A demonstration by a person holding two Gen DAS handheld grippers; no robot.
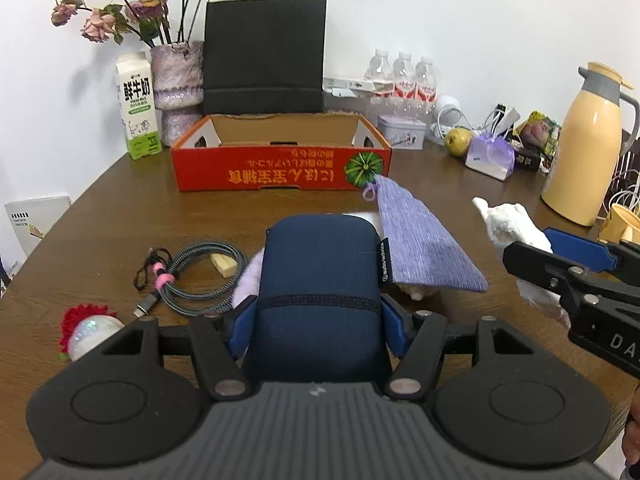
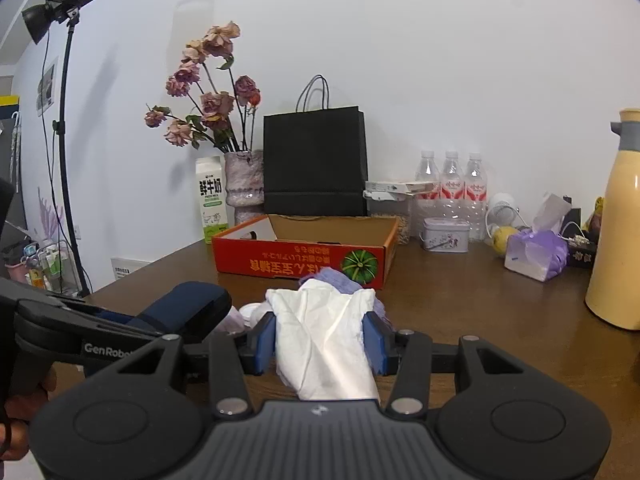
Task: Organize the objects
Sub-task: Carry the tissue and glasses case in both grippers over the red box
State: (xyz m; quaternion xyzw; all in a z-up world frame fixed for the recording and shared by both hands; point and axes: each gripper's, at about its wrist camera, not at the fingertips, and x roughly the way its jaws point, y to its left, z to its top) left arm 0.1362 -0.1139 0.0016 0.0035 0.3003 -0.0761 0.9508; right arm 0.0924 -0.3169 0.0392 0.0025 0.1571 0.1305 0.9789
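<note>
Tongs on the left (image 1: 318, 320) pinch a navy zippered case (image 1: 320, 280) between their pads, while the right pair (image 2: 320, 342) clamps what looks like crumpled white tissue (image 2: 324, 340).

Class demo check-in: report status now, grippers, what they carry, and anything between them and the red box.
Left gripper shut on navy case. Right gripper shut on white tissue. Red box ahead, open. Purple cloth lies between.

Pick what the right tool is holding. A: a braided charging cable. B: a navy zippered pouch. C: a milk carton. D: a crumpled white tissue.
D: the right tool has its blue pads pressed on a crumpled white tissue, while the navy zippered pouch sits in the left tool.
</note>
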